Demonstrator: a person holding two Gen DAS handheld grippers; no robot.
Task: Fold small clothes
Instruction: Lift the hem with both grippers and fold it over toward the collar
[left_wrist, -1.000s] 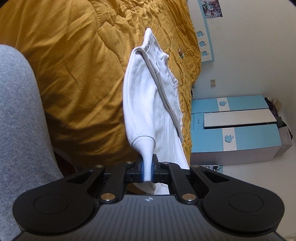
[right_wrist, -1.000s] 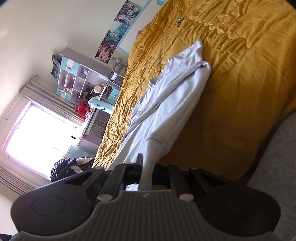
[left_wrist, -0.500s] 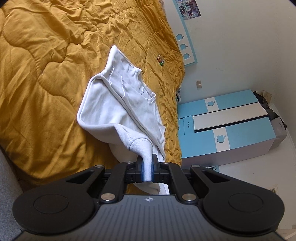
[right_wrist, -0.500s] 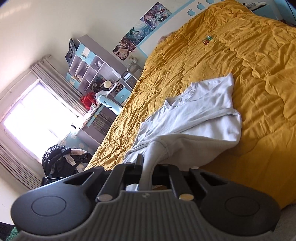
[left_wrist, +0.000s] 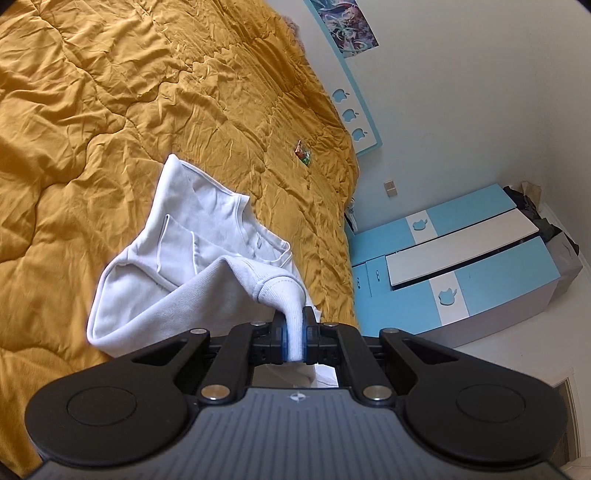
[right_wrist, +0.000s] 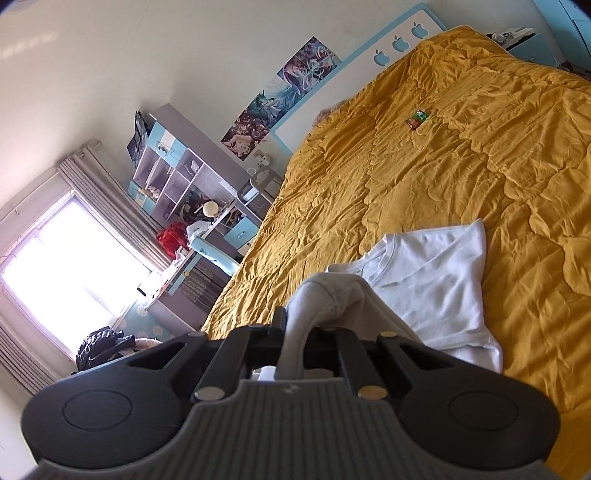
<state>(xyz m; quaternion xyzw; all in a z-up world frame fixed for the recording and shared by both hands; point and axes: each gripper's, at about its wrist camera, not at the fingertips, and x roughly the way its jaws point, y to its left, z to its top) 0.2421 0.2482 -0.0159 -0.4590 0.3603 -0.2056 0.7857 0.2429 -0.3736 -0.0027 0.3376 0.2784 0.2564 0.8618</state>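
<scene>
A small white sweatshirt (left_wrist: 173, 258) lies partly on the mustard quilt (left_wrist: 110, 92) of a bed, its near part lifted. My left gripper (left_wrist: 294, 334) is shut on a ribbed edge of the white sweatshirt, the cloth pinched between its blue pads. In the right wrist view the same white sweatshirt (right_wrist: 436, 288) spreads toward the right over the quilt (right_wrist: 461, 166). My right gripper (right_wrist: 295, 339) is shut on another bunched edge of it, held above the bed. The collar end rests flat on the quilt ahead of both grippers.
A small colourful wrapper (left_wrist: 302, 152) lies on the quilt farther up the bed. A blue and white wardrobe (left_wrist: 461, 266) stands beyond the bed's edge. A shelf unit (right_wrist: 177, 177), desk clutter and a bright window (right_wrist: 62, 266) sit on the other side.
Both grippers have risen and moved forward over the bed with the sweatshirt's edge, carrying it toward the collar end. The grey trouser leg has left both views.
</scene>
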